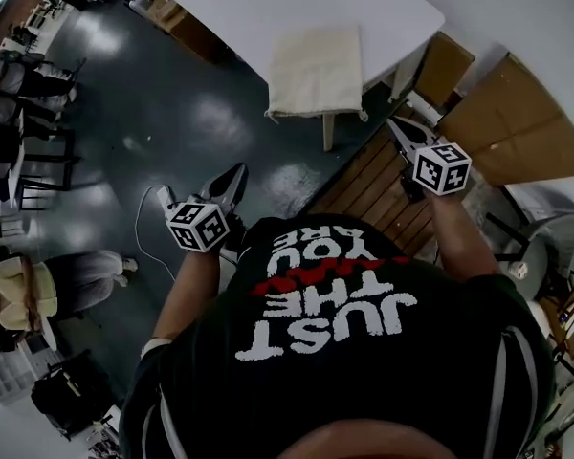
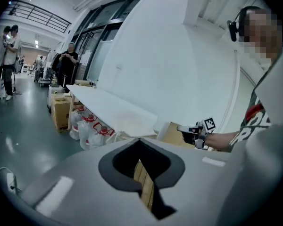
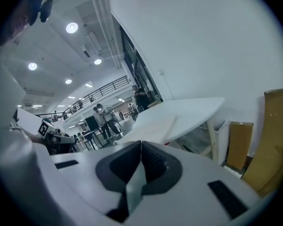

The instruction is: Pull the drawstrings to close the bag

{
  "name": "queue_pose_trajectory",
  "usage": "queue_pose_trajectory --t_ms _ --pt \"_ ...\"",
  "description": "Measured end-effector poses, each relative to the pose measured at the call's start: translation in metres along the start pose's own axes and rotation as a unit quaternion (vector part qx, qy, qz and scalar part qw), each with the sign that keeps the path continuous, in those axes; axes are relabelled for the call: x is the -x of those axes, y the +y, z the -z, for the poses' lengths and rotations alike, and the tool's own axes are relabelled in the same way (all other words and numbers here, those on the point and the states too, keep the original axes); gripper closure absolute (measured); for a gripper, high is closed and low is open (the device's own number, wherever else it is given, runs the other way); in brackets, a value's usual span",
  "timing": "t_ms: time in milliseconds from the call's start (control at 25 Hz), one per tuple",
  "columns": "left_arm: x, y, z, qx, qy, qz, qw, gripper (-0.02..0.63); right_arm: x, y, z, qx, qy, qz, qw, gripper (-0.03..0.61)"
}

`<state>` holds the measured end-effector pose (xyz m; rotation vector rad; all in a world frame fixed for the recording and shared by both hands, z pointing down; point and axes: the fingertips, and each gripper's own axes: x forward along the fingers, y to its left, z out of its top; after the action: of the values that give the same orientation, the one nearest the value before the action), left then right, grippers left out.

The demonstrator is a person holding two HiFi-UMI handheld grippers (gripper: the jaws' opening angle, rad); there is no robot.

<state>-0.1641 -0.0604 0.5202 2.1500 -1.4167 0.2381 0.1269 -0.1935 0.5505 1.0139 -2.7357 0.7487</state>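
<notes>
The cloth bag (image 1: 316,70) lies flat on the white table (image 1: 258,3), its lower edge hanging just over the table's near rim; that overhang is probably where the mouth and the strings sit, though the strings are too small to make out. You hold both grippers close to your body and well apart from the bag, so nothing is engaged yet. Your left gripper (image 1: 237,173) has its 2 fingers pressed together with nothing between them; your right gripper (image 1: 395,124) is the same, fingers meeting at the tips, empty. Both point toward the table, 1 on each side of the bag, which suits taking 1 string per side; you will need to spread the fingers before reaching in. Judging by the flat cloth, the bag is not yet drawn closed.
</notes>
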Motion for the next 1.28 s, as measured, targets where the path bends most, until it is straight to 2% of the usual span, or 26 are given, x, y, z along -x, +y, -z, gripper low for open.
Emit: queue_pose_trajectory --t_ms 280,520,640,760,880,1040,1160,1280 --pt "-0.034 0.031 0.008 -0.016 0.028 -0.016 0.9994 0.614 0.002 -0.015 0.024 0.005 0.031 0.022 0.999 0.572" --pt "-0.083 0.089 0.012 -0.043 0.059 -0.03 0.9969 0.614 -0.016 -0.023 0.027 0.01 0.053 0.056 0.997 0.572" --pt "-0.112 0.114 0.021 -0.071 0.075 -0.025 0.9943 0.599 -0.028 -0.034 0.031 0.008 0.067 0.084 0.994 0.572" --pt "-0.138 0.127 0.031 -0.109 0.091 -0.011 0.9898 0.527 -0.044 -0.039 0.044 0.012 0.088 0.101 0.991 0.571" --pt "-0.162 0.135 0.041 -0.153 0.104 -0.009 0.9827 0.48 -0.056 -0.045 0.051 0.017 0.103 0.112 0.988 0.572" --pt "-0.186 0.142 0.061 -0.209 0.115 -0.031 0.9707 0.465 -0.069 -0.049 0.057 0.031 0.117 0.117 0.986 0.571" --pt "-0.201 0.145 0.068 -0.22 0.112 -0.056 0.9675 0.465 -0.073 -0.047 0.065 0.048 0.131 0.114 0.984 0.571" --pt "-0.211 0.139 0.063 -0.22 0.098 -0.06 0.9687 0.465 -0.074 -0.045 0.07 0.049 0.138 0.11 0.983 0.572"
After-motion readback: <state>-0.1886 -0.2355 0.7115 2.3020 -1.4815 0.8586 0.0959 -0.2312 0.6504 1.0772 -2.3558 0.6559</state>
